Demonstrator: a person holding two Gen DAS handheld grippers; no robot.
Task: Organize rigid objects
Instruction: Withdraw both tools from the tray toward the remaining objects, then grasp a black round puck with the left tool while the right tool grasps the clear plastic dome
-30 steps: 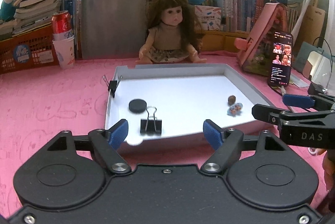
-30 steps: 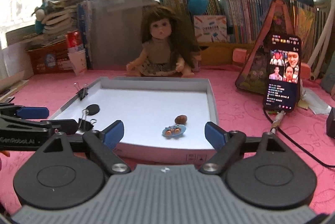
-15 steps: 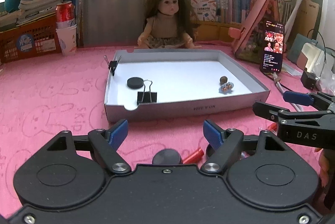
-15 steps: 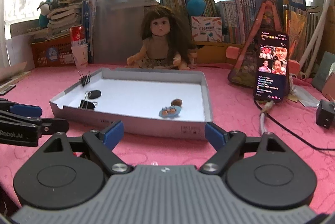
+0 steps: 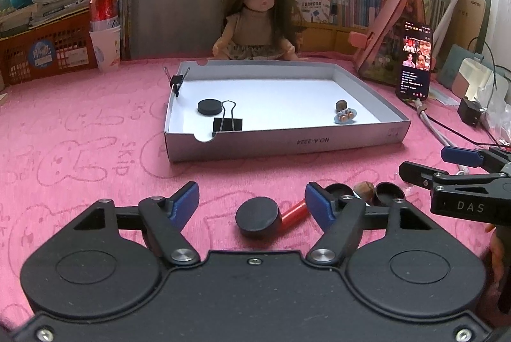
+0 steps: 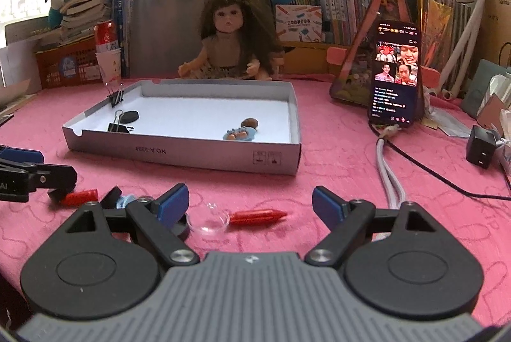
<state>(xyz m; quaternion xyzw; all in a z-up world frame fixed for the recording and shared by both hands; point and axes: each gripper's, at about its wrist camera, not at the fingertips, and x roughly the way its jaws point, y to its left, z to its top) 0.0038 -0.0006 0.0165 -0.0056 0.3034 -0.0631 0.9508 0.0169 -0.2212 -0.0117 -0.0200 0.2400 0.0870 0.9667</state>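
Observation:
A shallow white box point(image 5: 287, 142) point(image 6: 191, 155) lies on the pink cloth and holds a black disc point(image 5: 209, 106), a black binder clip point(image 5: 227, 124), a brown nut point(image 5: 341, 104) and a small blue charm point(image 5: 345, 117). Another binder clip point(image 5: 175, 80) grips its left wall. My left gripper point(image 5: 252, 204) is open over a loose black disc point(image 5: 258, 216) and a red crayon point(image 5: 295, 212); a nut point(image 5: 364, 190) and dark caps point(image 5: 388, 190) lie beside it. My right gripper point(image 6: 250, 203) is open above a red crayon point(image 6: 258, 216) and a clear lens point(image 6: 212, 222).
A doll point(image 5: 258, 22) sits behind the box. A lit phone point(image 6: 394, 73) leans at the right with cables point(image 6: 388, 169) and a black adapter point(image 6: 480, 147). A can in a paper cup point(image 5: 103, 29), an orange basket point(image 5: 44, 51) and books line the back.
Both grippers have pulled back and up from the box. The loose discs, crayons, nut and lens in front of the box have come into view. Both stay open.

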